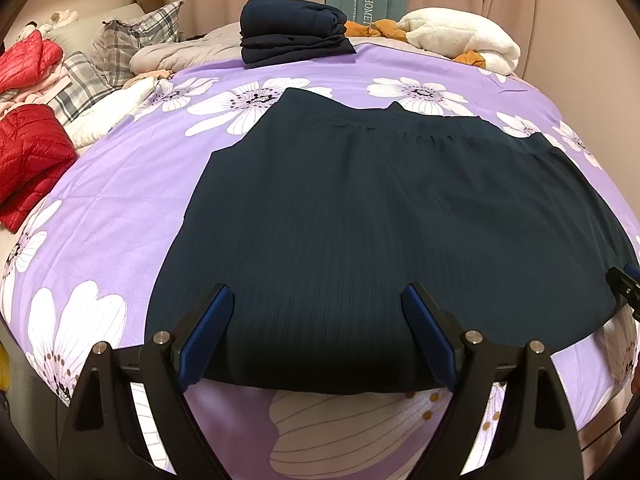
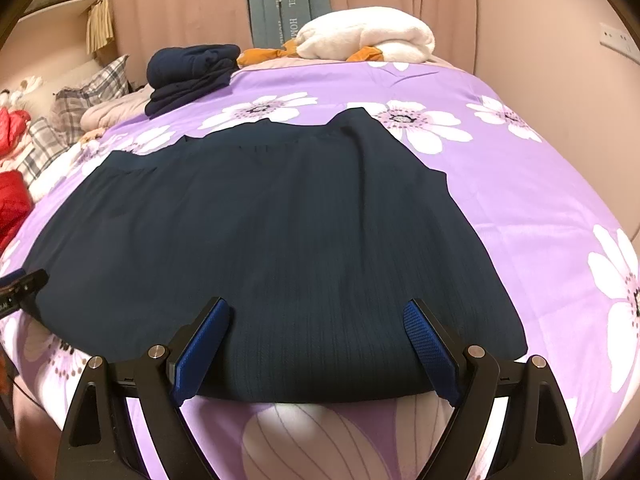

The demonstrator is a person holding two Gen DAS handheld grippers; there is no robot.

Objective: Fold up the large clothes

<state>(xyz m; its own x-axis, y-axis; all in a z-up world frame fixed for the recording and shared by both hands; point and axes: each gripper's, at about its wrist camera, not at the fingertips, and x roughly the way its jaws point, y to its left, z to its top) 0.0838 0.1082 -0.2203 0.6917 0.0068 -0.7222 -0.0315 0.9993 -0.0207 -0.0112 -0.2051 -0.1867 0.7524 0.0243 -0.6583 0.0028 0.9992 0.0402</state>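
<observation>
A large dark navy ribbed garment (image 1: 380, 216) lies spread flat on the purple flowered bedspread (image 1: 132, 184). It also shows in the right wrist view (image 2: 264, 240). My left gripper (image 1: 318, 300) is open and empty, its blue pads above the garment's near hem. My right gripper (image 2: 316, 312) is open and empty over the near hem further right. Its tip shows at the right edge of the left wrist view (image 1: 626, 284).
A folded navy pile (image 1: 294, 32) sits at the far side of the bed. A white fluffy garment (image 1: 460, 36) with orange cloth lies far right. Red puffer jackets (image 1: 28, 156) and plaid pillows (image 1: 132, 36) lie at the left. Curtains hang behind.
</observation>
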